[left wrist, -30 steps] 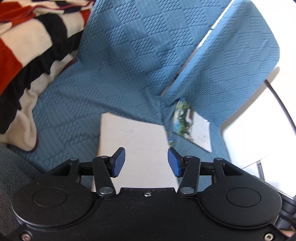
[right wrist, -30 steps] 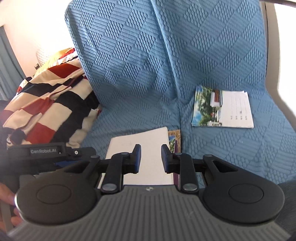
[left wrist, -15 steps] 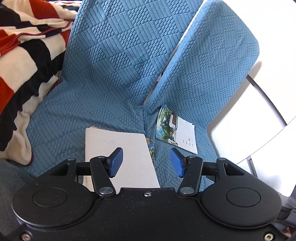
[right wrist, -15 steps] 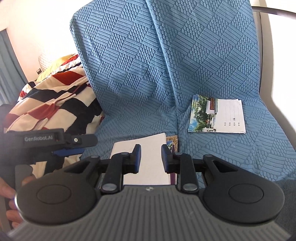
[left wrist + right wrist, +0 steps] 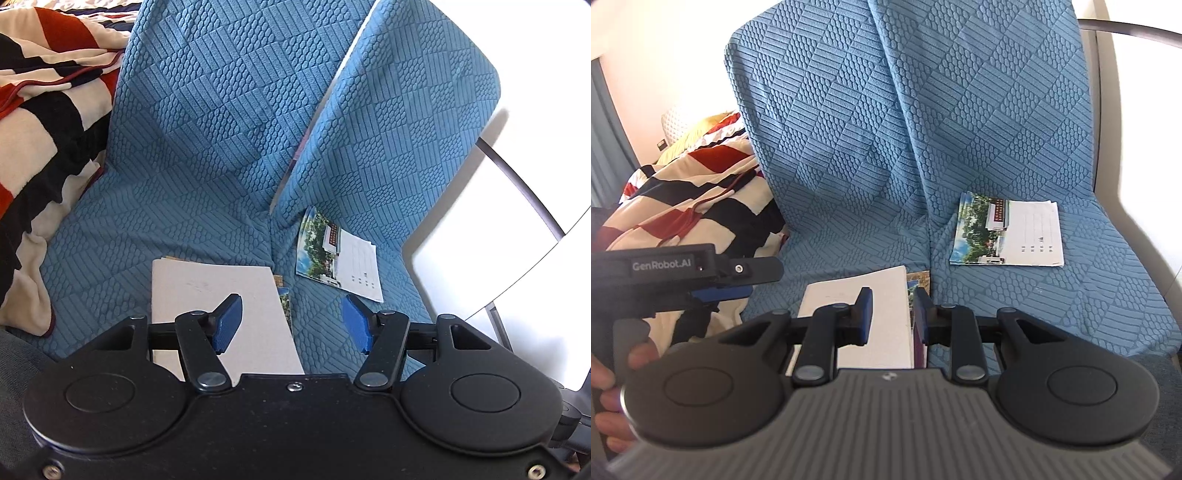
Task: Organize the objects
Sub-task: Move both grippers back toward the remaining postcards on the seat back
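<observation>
A white-backed booklet (image 5: 218, 295) lies on the blue sofa seat, with a colourful booklet edge (image 5: 285, 295) showing under its right side. A photo postcard stack (image 5: 338, 260) lies further right on the seat. My left gripper (image 5: 291, 321) is open and empty above the white booklet's right edge. In the right wrist view the white booklet (image 5: 864, 291) lies under my right gripper (image 5: 892, 314), which is open and empty, jaws a narrow gap apart. The postcard stack (image 5: 1008, 234) lies to the right. The left gripper (image 5: 720, 291) shows at the left.
The blue quilted sofa cover (image 5: 923, 129) drapes over the seat and backrest. A red, black and cream striped blanket (image 5: 44, 129) is heaped on the left; it also shows in the right wrist view (image 5: 690, 195). A pale armrest (image 5: 480, 258) bounds the seat on the right.
Both grippers have pulled back and up from the seat, so the booklet and postcards look smaller and lower. The left jaws have opened slightly wider. The objects have not moved.
</observation>
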### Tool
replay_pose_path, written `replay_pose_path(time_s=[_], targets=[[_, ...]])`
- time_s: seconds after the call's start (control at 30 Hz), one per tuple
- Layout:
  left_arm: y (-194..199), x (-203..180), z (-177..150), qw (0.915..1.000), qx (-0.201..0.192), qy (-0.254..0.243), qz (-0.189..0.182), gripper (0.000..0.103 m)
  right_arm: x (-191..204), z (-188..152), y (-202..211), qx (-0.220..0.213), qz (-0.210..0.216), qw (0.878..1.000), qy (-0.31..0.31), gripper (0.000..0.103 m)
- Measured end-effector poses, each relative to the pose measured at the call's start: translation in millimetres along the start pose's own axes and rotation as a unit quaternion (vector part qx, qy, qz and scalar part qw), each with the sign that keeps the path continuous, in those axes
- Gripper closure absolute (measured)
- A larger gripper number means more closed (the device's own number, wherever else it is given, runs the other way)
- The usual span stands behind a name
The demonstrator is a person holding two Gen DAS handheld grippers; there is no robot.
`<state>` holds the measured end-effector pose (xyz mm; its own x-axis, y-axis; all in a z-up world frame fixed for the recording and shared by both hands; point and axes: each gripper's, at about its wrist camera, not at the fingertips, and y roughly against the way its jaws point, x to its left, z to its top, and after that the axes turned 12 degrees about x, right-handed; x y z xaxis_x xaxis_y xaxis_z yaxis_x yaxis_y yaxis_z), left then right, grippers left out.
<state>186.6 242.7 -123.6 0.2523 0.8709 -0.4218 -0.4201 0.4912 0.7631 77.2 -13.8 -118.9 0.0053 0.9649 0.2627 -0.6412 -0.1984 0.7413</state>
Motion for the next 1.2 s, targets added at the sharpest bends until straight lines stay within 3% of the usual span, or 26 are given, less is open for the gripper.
replay_pose_path(time_s=[0.8,1.2], targets=[[-30,-59,-3,0.9988,0.018,-0.044,-0.007,0.037,-55,-12,21,-0.024,-0.043,0.998,-0.03,0.074],[-49,-90,-8,0.9974,0.024,-0.068,0.005,0.021,-91,-20,19,-0.027,-0.057,0.995,-0.072,0.072]])
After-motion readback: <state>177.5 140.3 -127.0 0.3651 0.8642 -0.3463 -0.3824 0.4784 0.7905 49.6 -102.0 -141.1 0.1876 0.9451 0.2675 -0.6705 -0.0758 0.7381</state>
